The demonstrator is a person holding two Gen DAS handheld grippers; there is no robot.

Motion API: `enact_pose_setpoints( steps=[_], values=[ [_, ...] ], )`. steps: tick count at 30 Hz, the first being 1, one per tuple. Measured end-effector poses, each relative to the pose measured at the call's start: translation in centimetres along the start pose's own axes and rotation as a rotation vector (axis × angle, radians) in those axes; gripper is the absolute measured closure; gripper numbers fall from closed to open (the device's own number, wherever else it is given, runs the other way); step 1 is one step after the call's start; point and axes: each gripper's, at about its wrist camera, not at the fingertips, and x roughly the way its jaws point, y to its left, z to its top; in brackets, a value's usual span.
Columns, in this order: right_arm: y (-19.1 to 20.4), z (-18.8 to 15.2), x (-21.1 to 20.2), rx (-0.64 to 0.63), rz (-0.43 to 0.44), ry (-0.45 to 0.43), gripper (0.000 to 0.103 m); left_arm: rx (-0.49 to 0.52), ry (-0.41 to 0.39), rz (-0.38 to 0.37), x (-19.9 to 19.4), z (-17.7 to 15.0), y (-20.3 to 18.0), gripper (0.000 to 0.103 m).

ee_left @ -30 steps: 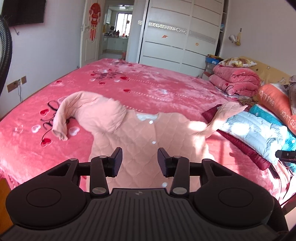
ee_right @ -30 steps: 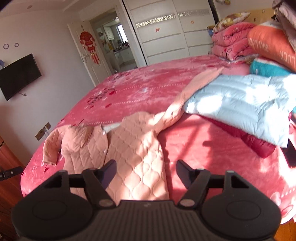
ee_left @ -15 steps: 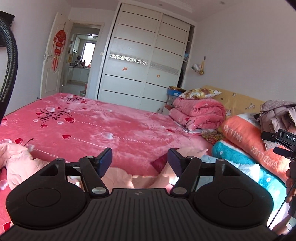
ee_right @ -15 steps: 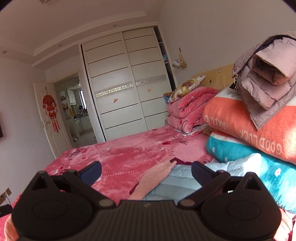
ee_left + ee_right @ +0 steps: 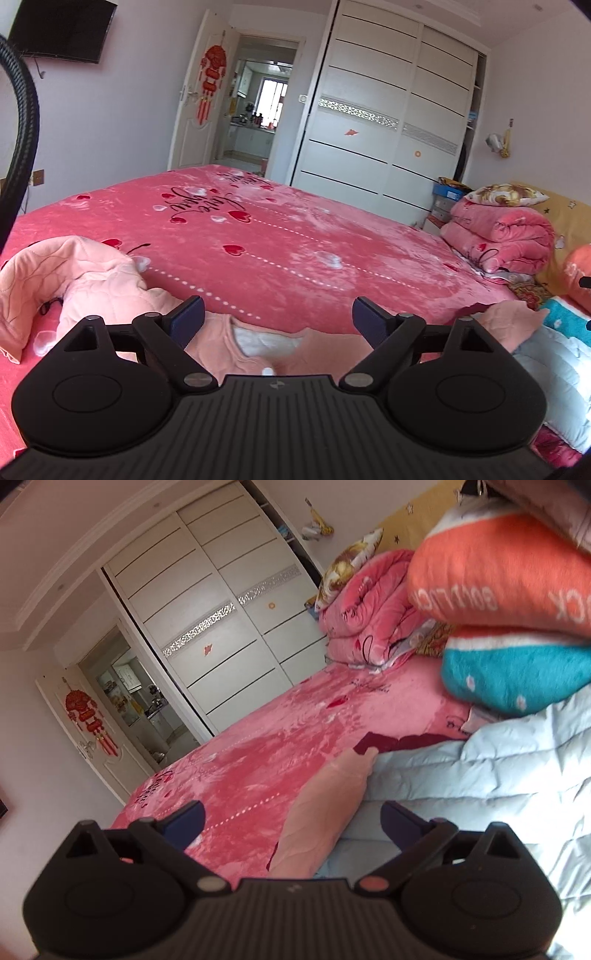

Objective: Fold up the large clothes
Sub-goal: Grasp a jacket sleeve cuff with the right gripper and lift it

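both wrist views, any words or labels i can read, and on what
"love", black script, upside down: red heart-print bedspread.
"GOODLUCK", partly readable, upside down and blurred: orange plush blanket roll.
Red hanging door ornament: characters too small to read.
Black lettering on folded pink quilt: unreadable.

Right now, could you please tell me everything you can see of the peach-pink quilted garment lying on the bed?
The peach-pink quilted garment lies front-up on the red heart-print bedspread. It looks like soft padded cloth stitched in curved quilting, with a round neckline, pale lining and a white button. One sleeve is bunched and curled on the bedspread; the other sleeve stretches out, its cuff resting against the pale blue puffer coat. Neither open gripper touches it.
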Motion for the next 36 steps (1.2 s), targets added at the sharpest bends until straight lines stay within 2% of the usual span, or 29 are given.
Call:
enact_pose_setpoints(
  steps=[2, 4, 9, 12, 15, 17, 19, 21, 23, 25, 29, 33, 36],
  values=[
    [-0.2, -0.5, 2.4, 0.003, -0.010, 0.044, 0.012, 0.002, -0.001, 0.027, 0.8, -0.3, 1.2, 0.000],
    [-0.3, -1.1, 4.3, 0.006, -0.024, 0.074, 0.026, 0.004, -0.001, 0.047, 1.5, -0.8, 2.4, 0.000],
    [-0.7, -1.9, 7.7, 0.003, -0.068, 0.116, 0.043, 0.007, 0.007, 0.066, 3.0, -1.5, 4.5, 0.000],
    [-0.9, -2.2, 9.0, 0.004, -0.107, 0.122, 0.045, -0.021, 0.004, 0.068, 3.2, -1.8, 5.7, 0.000],
    [-1.2, -2.5, 10.2, 0.020, -0.111, 0.127, 0.053, -0.027, -0.008, 0.065, 3.3, -2.0, 6.5, 0.000],
    [-1.4, -2.8, 10.9, 0.042, -0.107, 0.131, 0.061, -0.016, -0.016, 0.067, 3.5, -2.1, 6.7, 0.000],
    [-1.2, -3.0, 11.2, 0.046, -0.115, 0.133, 0.085, -0.008, -0.026, 0.068, 3.3, -2.0, 6.6, 0.000],
    [-0.5, -3.2, 11.2, 0.020, -0.122, 0.124, 0.093, -0.005, -0.026, 0.071, 3.4, -2.0, 7.2, 0.000],
    [1.0, -3.0, 10.5, -0.026, -0.112, 0.099, 0.095, -0.013, -0.027, 0.076, 3.4, -2.2, 8.2, 0.000],
    [2.9, -2.7, 9.8, -0.062, -0.078, 0.070, 0.096, -0.030, -0.029, 0.076, 3.1, -2.2, 8.4, 0.000],
    [9.4, -1.8, 7.9, -0.157, 0.056, 0.017, 0.097, -0.050, -0.040, 0.082, 2.3, -2.0, 9.1, 0.000],
    [17.5, -2.9, 5.6, -0.283, 0.284, 0.001, 0.097, -0.085, -0.066, 0.084, 1.1, -1.6, 10.1, 0.000],
    [23.5, -5.8, 4.2, -0.401, 0.449, 0.037, 0.098, -0.114, -0.086, 0.097, 0.4, -1.1, 10.9, 0.000]
  ],
)
